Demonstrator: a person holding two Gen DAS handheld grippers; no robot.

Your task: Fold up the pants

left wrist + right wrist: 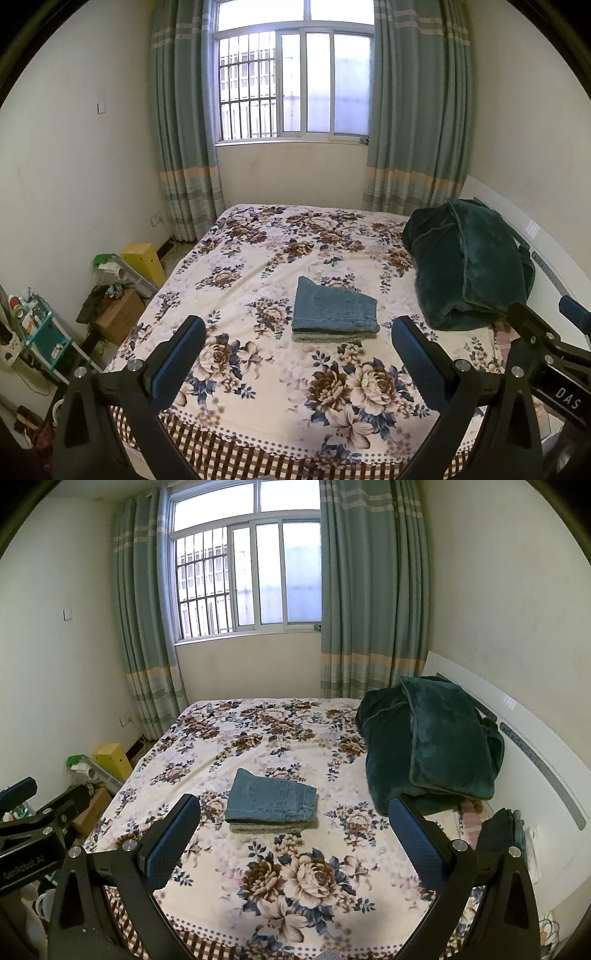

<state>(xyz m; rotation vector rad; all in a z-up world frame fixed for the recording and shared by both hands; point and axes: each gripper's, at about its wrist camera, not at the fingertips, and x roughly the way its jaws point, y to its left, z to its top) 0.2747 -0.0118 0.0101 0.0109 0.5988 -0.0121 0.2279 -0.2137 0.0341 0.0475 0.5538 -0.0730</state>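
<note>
Folded blue denim pants [334,308] lie in a neat rectangle on the floral bed [258,369], on top of a folded grey-green garment [325,338]. They also show in the right wrist view [271,797]. My left gripper [297,360] is open and empty, held back above the bed's near edge, short of the pants. My right gripper [293,840] is also open and empty, beside the left one and equally far back. The right gripper's fingers show at the right edge of the left view [532,328].
A bundled dark green blanket [469,266] sits at the bed's right by the white headboard [535,760]. Boxes, a yellow bin [144,260] and clutter stand on the floor left of the bed. Window and curtains are behind.
</note>
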